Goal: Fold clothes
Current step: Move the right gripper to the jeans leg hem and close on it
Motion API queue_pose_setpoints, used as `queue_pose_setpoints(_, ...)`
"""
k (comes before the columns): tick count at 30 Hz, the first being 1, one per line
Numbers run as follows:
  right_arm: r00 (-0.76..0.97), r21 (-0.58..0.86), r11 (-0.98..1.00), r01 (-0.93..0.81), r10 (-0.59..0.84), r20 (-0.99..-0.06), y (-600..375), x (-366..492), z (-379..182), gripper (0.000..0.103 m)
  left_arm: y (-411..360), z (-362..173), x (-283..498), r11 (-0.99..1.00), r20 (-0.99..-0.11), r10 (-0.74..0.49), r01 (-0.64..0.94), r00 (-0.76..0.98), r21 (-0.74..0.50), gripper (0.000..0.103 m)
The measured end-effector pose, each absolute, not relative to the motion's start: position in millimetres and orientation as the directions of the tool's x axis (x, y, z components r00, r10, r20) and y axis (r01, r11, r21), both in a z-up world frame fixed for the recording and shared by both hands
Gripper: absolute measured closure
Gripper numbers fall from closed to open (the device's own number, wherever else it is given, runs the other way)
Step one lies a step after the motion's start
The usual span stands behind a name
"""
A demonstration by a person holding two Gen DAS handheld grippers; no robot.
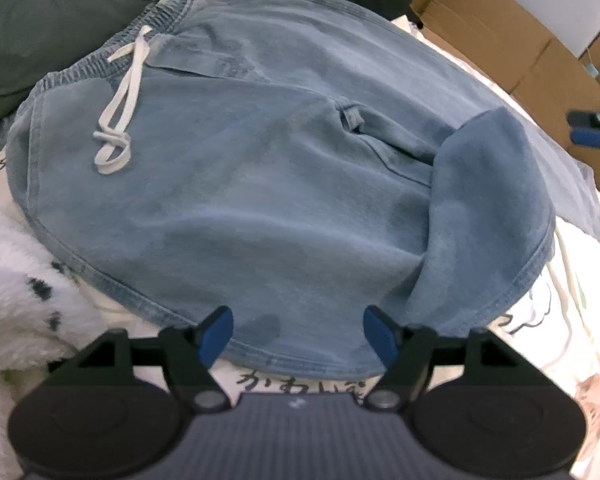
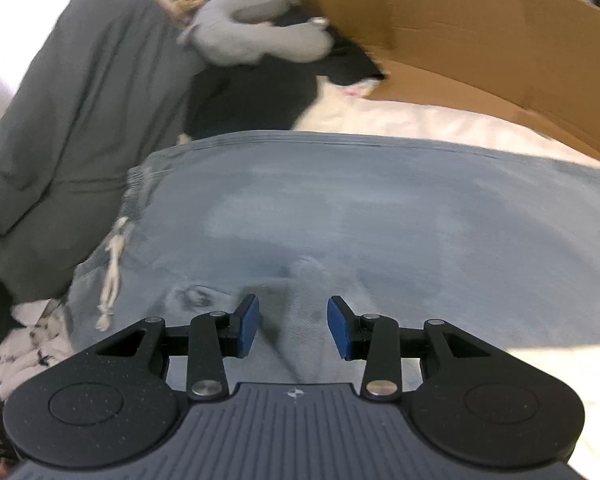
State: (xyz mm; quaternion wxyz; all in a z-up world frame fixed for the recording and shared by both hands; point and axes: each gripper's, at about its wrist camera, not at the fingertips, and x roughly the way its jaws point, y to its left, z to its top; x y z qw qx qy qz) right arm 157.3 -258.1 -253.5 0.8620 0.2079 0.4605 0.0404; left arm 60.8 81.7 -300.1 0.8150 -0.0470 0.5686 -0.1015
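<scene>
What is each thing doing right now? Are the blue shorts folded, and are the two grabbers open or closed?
blue shorts: spread flat, one corner turned over, not folded up.
white drawstring: tied in a bow, lying loose on the shorts.
left gripper: open over the shorts' hem, holding nothing.
right gripper: open above the shorts, holding nothing.
dark grey garment: lying crumpled beside the shorts.

One pair of blue shorts (image 1: 284, 184) on the bed, one white drawstring (image 1: 118, 120), one grey garment (image 2: 72, 128), one black one (image 2: 260, 96), two tongs: left (image 1: 298, 334), right (image 2: 293, 328).
</scene>
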Motion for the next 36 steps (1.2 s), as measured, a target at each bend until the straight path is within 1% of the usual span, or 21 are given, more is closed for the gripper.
queue_pose_setpoints(7, 0.56, 0.387, 0.892, 0.233, 0.203, -0.803, -287, 117, -285, 0.06, 69, -305, 58, 0.975, -0.929, -0.209, 0.141, 0.305, -0.173, 0.028)
queue_pose_setpoints(9, 0.557, 0.389, 0.881, 0.268, 0.188, -0.809, -293, 103, -296, 0.055, 65, -305, 56, 0.97, -0.929, -0.219, 0.17, 0.299, -0.174, 0.026)
queue_pose_setpoints(16, 0.505, 0.383, 0.851, 0.359, 0.168, -0.847, -304, 70, -348, 0.055, 50, -313, 50, 0.952, -0.937, -0.258, 0.228, 0.235, -0.205, 0.025)
queue_pose_setpoints(18, 0.498, 0.389, 0.845, 0.369, 0.173, -0.849, -302, 65, -360, 0.055, 47, -314, 47, 0.944, -0.937, -0.273, 0.247, 0.217, -0.218, 0.025)
queue_pose_setpoints(20, 0.491, 0.388, 0.842, 0.376, 0.174, -0.854, -300, 62, -372, 0.055, 44, -317, 43, 0.941, -0.943, -0.261, 0.272, 0.209, -0.2, 0.023)
queue_pose_setpoints(23, 0.493, 0.399, 0.83, 0.39, 0.178, -0.852, -299, 62, -387, 0.055, 38, -321, 38, 0.935, -0.95, -0.242, 0.309, 0.198, -0.174, 0.023)
queue_pose_setpoints(30, 0.55, 0.446, 0.811, 0.377, 0.192, -0.813, -299, 71, -407, 0.055, 26, -339, 50, 0.946, -0.96, -0.207, 0.289, 0.189, -0.147, 0.023)
queue_pose_setpoints(36, 0.577, 0.463, 0.807, 0.366, 0.194, -0.793, -300, 77, -409, 0.054, 12, -348, 64, 0.948, -0.961, -0.188, 0.294, 0.202, -0.123, 0.023)
